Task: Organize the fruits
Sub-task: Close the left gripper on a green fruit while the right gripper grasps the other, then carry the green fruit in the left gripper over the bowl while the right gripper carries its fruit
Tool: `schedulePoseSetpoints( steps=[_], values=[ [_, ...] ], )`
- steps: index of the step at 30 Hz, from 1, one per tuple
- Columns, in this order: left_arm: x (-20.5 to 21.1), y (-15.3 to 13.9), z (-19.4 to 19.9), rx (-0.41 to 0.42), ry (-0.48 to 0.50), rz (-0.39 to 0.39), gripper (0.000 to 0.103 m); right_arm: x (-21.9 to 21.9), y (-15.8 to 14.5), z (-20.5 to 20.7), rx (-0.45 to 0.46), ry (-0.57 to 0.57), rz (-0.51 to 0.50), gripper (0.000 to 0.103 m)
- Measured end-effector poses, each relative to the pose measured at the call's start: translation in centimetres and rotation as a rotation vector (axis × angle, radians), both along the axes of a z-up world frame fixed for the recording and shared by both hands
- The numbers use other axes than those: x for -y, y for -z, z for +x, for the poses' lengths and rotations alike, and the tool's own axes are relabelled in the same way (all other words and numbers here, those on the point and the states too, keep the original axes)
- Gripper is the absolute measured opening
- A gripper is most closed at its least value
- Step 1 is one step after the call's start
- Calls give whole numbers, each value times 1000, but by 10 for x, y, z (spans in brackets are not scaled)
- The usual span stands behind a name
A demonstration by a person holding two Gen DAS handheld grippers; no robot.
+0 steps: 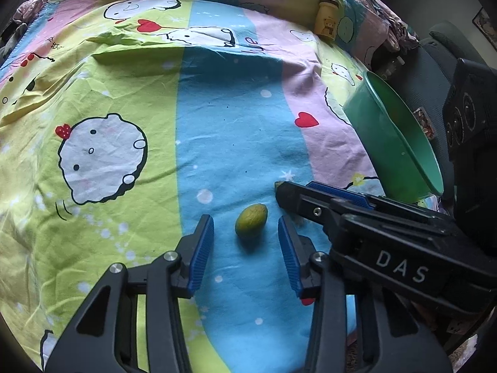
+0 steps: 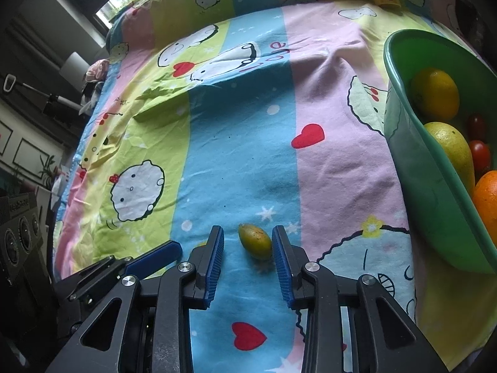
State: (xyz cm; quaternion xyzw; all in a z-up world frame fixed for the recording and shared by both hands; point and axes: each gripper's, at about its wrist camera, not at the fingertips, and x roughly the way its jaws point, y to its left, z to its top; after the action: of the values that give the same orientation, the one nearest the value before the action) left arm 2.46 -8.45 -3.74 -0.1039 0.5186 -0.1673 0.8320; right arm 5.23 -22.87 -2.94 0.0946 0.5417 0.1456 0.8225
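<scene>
Straddling a small green fruit point(image 1: 251, 220) on the bedsheet point(image 1: 217, 124), left claw point(image 1: 245, 233) apart; right claw point(image 2: 248, 242) likewise apart around another fruit point(image 2: 255, 241), possibly grazing it. Green bowl point(image 2: 435, 186) near right.

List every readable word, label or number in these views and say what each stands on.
"DAS": white letters on the black body of the right gripper, left wrist view.
"Love": dark script on the striped cartoon bedsheet, right wrist view, seen inverted.
Yellow bear-printed jar: no legible text.
Label on the dark device at left: too blurred.
</scene>
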Motion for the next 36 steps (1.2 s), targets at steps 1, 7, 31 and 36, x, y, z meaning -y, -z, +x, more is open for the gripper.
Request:
schedulePoseSetpoints(
  steps=[1,7,31,36],
  values=[
    [1,0,0,1,2,0,40,-1,1,1,-3,0,-4,32],
    [1,1,1,4,-3,-7,30,-2,5,3,-3,9,-21,30],
    [14,-23,-6,96,18,-11,20,22,-20,-4,82,67,97,21],
    [18,-25,-6,109,27,-11,20,30,-30,-9,115,92,124,21]
  ],
)
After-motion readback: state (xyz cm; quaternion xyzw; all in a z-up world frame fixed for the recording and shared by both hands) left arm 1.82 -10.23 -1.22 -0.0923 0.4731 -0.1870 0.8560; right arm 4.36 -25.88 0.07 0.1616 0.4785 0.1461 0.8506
